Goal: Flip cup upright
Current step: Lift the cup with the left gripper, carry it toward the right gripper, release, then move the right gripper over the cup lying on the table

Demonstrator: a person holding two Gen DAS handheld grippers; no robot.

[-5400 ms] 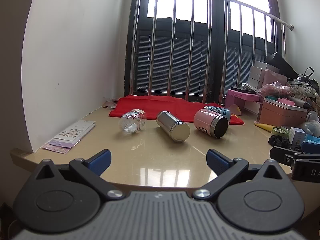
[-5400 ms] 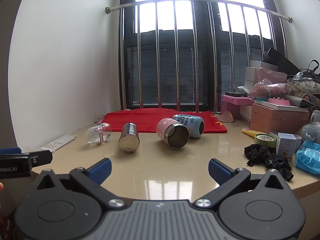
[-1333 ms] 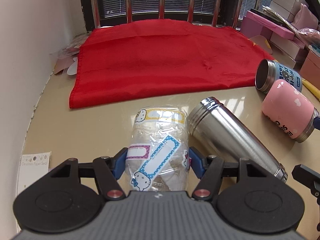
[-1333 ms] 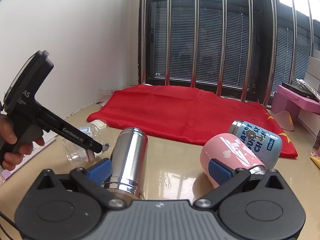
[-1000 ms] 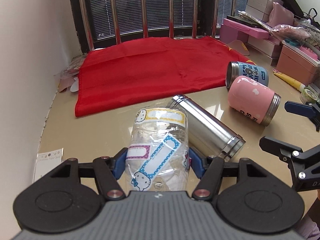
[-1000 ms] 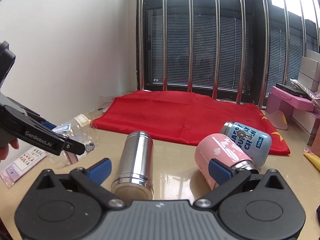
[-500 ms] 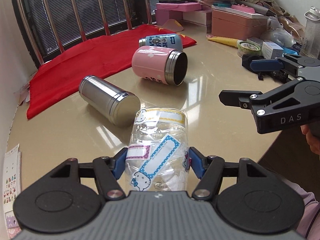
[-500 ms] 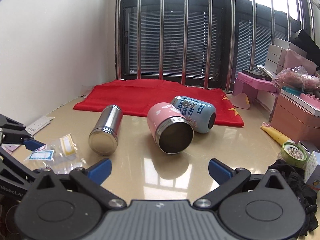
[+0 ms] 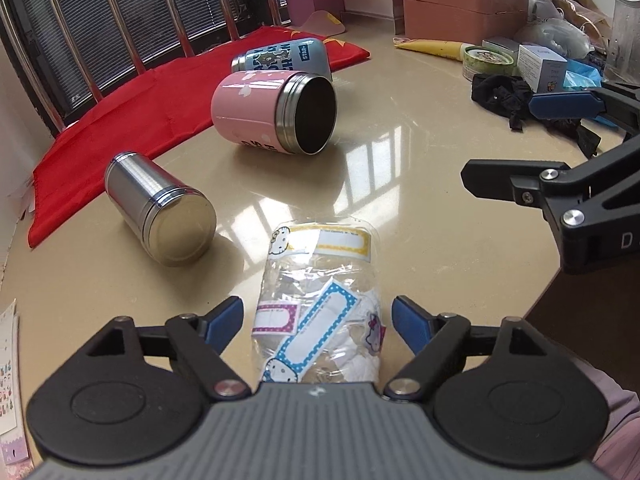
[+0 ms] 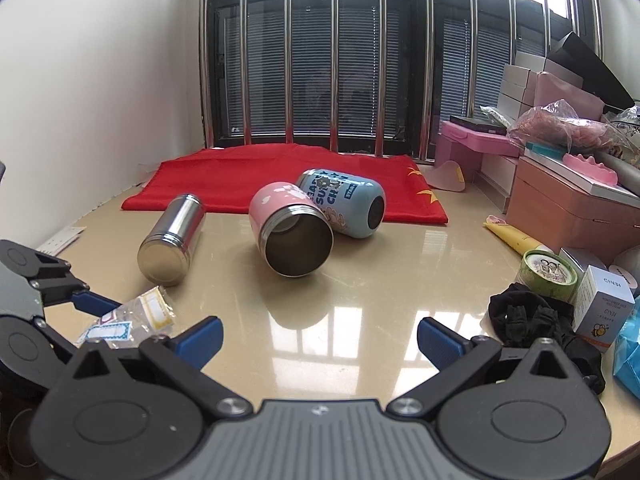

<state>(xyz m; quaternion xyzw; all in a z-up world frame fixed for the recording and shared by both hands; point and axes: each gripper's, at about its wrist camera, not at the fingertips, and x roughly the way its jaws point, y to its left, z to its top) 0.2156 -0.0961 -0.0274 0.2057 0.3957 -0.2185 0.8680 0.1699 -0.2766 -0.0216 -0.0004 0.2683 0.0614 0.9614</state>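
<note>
The left hand-held gripper [image 9: 318, 322] is standing open around the clear plastic cup [image 9: 320, 304], its blue pads sitting just clear of the cup's sides with a gap showing on each flank. The cup is resting near the front edge of the tabletop [image 9: 400, 184]; whether it is fully upright cannot be told from these views, though its yellow-bordered rim end is pointing away from the left wrist camera. The step in hand appears to be the release after setting the cup down. The next move is likely calling for a straight retreat, so that the thin wall is not being nudged over.

The right hand-held gripper [image 10: 320, 338] is hovering open and empty above the tabletop.

Materials: the cup is thin, crinkled and transparent, carrying cartoon-cat label stickers, and probably deforming under light pressure. The steel flask [image 9: 160, 208], the pink mug [image 9: 276, 112] and the blue mug [image 9: 282, 58] are lying on their sides, rigid, cylindrical and smooth. The red cloth [image 10: 280, 178] is lying flat and matte; the tabletop is glossy, reflecting the window.
</note>
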